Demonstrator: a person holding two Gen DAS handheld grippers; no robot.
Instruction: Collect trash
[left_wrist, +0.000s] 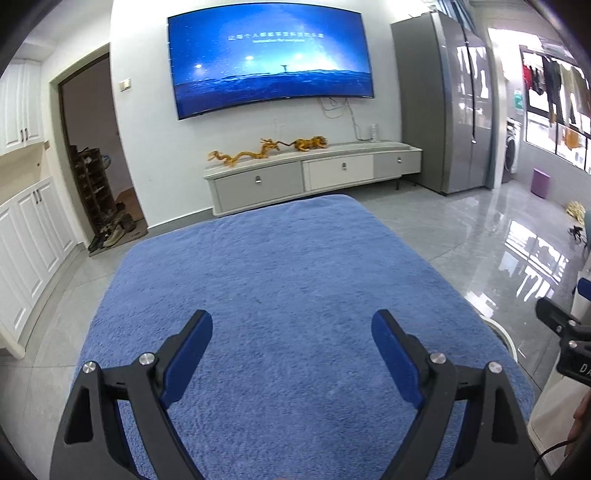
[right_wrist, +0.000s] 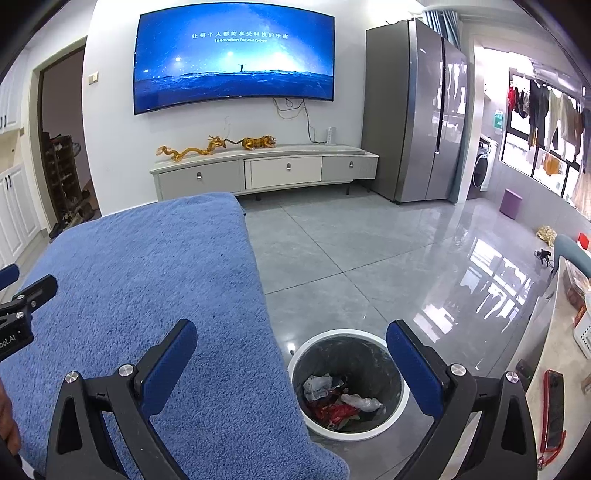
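So the left gripper (left_wrist: 291, 332) is hanging over a desk covered with a blue fluffy towel (left_wrist: 288, 280), jaws spread wide with nothing between them, just bare towel underneath. The right gripper (right_wrist: 291, 341) is also standing wide open and empty, sitting at the right edge of the towel and looking down over the side.

The trash (right_wrist: 338, 397) is lying in the bottom of a round bin (right_wrist: 400, 410) on the grey tile floor (right_wrist: 351, 258), right beside the desk's right edge. The bin has a white rim and a dark liner, and the stuff inside is looking like crumpled wrappers: something red, some clear or white plastic, a greyish scrap. In the right wrist view the bin is showing between the two blue fingers (right_wrist: 413, 365), below them.

Each gripper is peeking into the other's view at the frame edge. Farther back, a big TV (right_wrist: 236, 61) is glowing blue on the wall above a low cabinet (right_wrist: 266, 171), with a tall grey fridge (right_wrist: 413, 114) standing to its right.
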